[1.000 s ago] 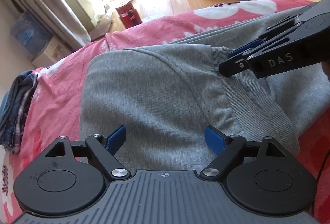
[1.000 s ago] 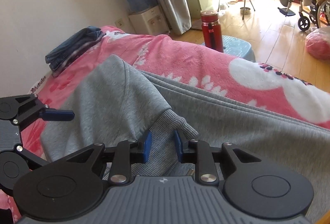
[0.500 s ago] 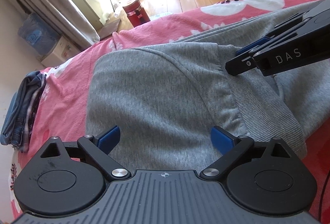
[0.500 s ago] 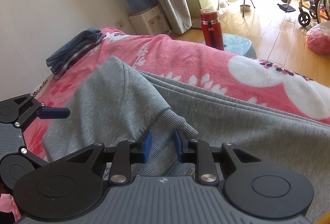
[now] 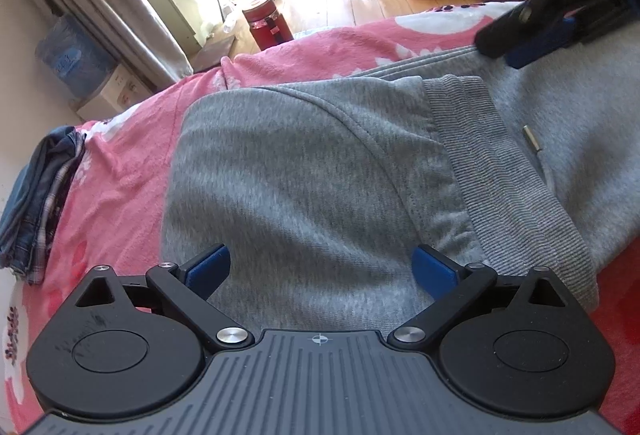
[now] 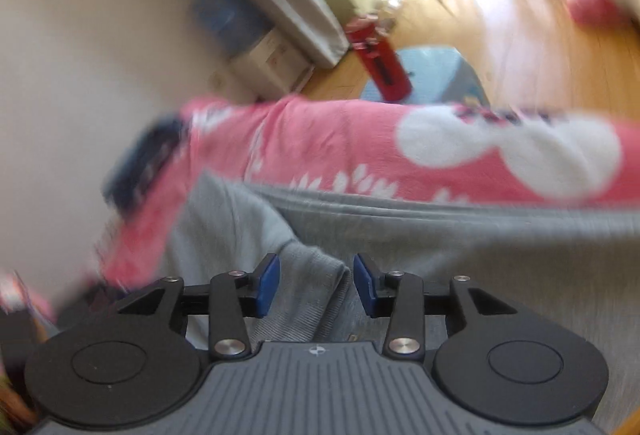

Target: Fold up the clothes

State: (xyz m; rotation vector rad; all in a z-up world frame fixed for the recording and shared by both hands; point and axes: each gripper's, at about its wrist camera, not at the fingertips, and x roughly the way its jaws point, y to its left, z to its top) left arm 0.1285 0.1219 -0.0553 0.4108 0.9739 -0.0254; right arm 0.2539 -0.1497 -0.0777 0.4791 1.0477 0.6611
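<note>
We see our left gripper (image 5: 320,271) spread wide above the grey sweatshirt (image 5: 304,171), holding nothing, our right gripper (image 6: 316,285) at two o'clock, jaws just opening off the ribbed cuff (image 6: 312,299), pink blanket (image 5: 120,163) beneath

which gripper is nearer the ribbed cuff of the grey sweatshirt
Right. The right gripper straddles the ribbed cuff's tip, jaws just opened off it. The left gripper hovers open over the folded grey body beside it.
</note>
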